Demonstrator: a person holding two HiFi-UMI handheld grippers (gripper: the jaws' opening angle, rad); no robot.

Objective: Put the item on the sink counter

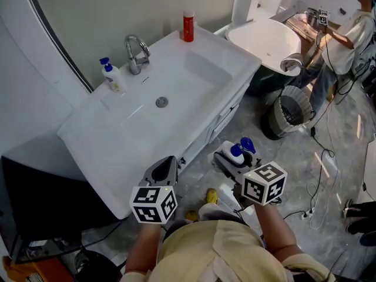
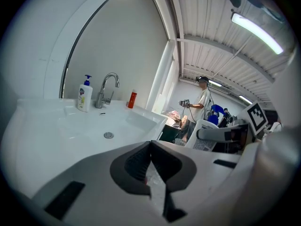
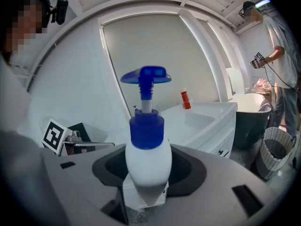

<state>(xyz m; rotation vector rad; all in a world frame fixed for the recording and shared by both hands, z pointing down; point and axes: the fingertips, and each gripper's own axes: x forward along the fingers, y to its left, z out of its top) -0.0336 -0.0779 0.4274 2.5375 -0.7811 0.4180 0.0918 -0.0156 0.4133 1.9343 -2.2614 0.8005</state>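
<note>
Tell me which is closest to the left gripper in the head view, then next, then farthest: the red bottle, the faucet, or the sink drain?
1. Sink drain: straight ahead of the left gripper, nearest.
2. Faucet: farther back and a little to the left.
3. Red bottle: farthest back, off to the right.

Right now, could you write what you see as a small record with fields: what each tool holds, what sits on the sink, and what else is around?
Left gripper: jaws together, nothing in them
Right gripper: closed on a white pump bottle with a blue top
Bottle location: held over the floor in front of the sink counter, not yet on it
On the counter: soap dispenser, faucet, red bottle
Nearby: wastebasket, bathtub, second person
</note>
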